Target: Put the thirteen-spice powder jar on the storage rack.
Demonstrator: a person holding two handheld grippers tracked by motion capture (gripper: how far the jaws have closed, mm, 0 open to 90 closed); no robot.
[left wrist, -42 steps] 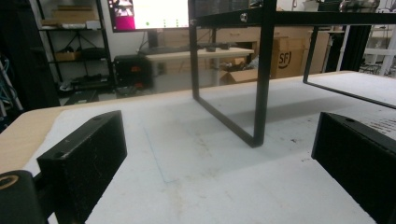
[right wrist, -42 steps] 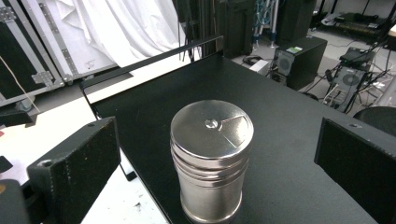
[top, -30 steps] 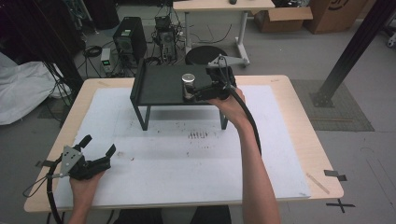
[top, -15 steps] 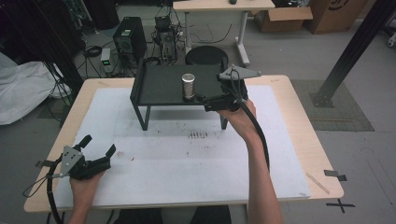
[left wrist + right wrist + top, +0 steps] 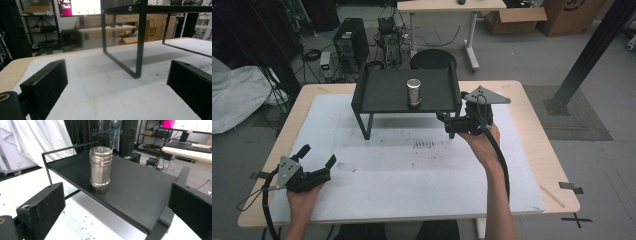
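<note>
At the near left corner of the white-covered table (image 5: 422, 185), a hand holds the left gripper (image 5: 318, 159), jaws spread wide with nothing between them. In the left gripper view those jaws frame bare table surface and, beyond, a thin black leg of the raised shelf (image 5: 140, 40).

Farther back on the right, the right gripper (image 5: 446, 120) is held just in front of the shelf's right front corner, jaws spread apart and holding nothing. Its jaws point toward the metal cylinder (image 5: 100, 167), which stands clear of them.

The cylinder is a silvery, brushed-metal canister with several ridged rings near its flat top and a slightly flared collar at its base. It stands upright, long axis vertical, top facing up, near the middle of the black shelf (image 5: 382, 95). The shelf stands on the far half of the table.
</note>
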